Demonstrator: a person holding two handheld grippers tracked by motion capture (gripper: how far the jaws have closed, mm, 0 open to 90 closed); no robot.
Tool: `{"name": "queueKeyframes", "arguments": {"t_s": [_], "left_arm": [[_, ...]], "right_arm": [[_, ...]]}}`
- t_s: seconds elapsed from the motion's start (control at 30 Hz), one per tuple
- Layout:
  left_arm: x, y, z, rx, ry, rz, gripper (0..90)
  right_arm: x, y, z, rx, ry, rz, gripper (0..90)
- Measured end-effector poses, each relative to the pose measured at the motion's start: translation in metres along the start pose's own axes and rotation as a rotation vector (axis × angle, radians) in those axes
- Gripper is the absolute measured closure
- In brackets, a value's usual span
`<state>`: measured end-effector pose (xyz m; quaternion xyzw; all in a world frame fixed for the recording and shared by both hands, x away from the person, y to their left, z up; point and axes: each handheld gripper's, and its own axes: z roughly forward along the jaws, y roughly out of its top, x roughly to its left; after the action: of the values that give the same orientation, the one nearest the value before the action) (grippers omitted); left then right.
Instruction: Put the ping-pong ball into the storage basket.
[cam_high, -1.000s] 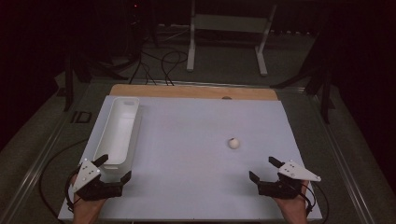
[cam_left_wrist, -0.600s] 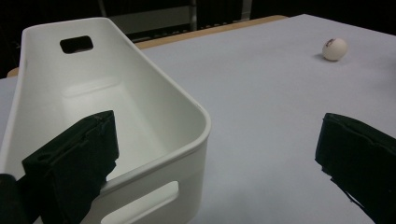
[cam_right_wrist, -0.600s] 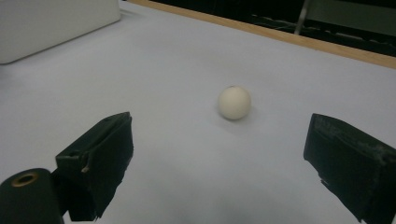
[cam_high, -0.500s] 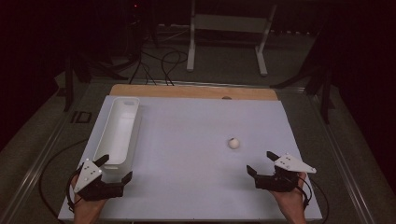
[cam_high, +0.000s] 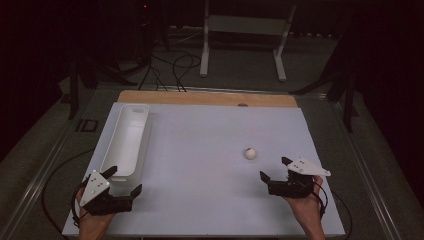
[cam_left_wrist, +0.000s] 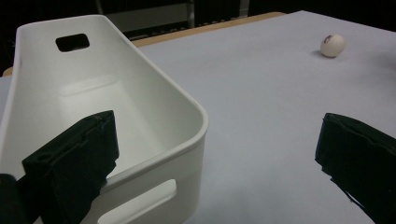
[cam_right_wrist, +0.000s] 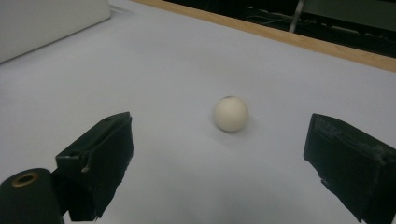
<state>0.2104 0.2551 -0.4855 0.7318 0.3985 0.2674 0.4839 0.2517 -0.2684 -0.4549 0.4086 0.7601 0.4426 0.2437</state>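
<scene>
A small white ball (cam_high: 249, 153) lies on the white table top (cam_high: 200, 150), right of centre. My right gripper (cam_high: 274, 169) stands open just short of the ball, its jaws pointing toward it; in the right gripper view the ball (cam_right_wrist: 230, 113) sits ahead between the two wide-apart jaws, untouched. A long white bin (cam_high: 127, 140) with handle slots stands along the left side. My left gripper (cam_high: 123, 180) is open at the bin's near end; in the left gripper view the bin (cam_left_wrist: 154, 107) has one jaw over its near corner, and the ball (cam_left_wrist: 332, 45) shows far off.
A wooden strip (cam_high: 200, 97) borders the table's far edge. Beyond it are a metal stand (cam_high: 245, 40) and cables (cam_high: 170, 65) on a dark floor. Cables trail from both grippers at the near edge.
My right gripper has moved forward and a little left, closer to the ball. The left gripper has barely moved. The ball and bin stay put.
</scene>
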Motion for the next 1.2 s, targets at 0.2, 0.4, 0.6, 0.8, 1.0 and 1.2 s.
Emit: {"name": "queueKeyframes", "arguments": {"t_s": [0.2,0.4,0.6,0.8,1.0,1.2], "left_arm": [[0.001,0.0,-0.001,-0.002,-0.003,-0.004,0.0],[0.001,0.0,-0.001,-0.001,-0.008,-0.005,0.0],[0.001,0.001,-0.001,0.0,-0.012,-0.001,0.4],[0.001,0.001,-0.001,0.001,-0.009,0.001,0.4],[0.001,0.0,-0.001,0.005,-0.005,0.004,0.1],[0.001,0.0,-0.001,0.006,-0.002,0.006,0.0]], "right_arm": [[-0.001,0.005,0.005,0.006,0.001,-0.001,7.9],[-0.002,0.008,0.012,0.027,0.005,0.002,7.8],[-0.003,0.012,0.015,0.036,0.003,0.002,7.9],[-0.003,0.016,0.019,0.044,0.002,0.006,7.8],[-0.004,0.019,0.023,0.06,0.003,0.014,7.5],[-0.005,0.022,0.027,0.082,0.003,0.012,7.4]]}}
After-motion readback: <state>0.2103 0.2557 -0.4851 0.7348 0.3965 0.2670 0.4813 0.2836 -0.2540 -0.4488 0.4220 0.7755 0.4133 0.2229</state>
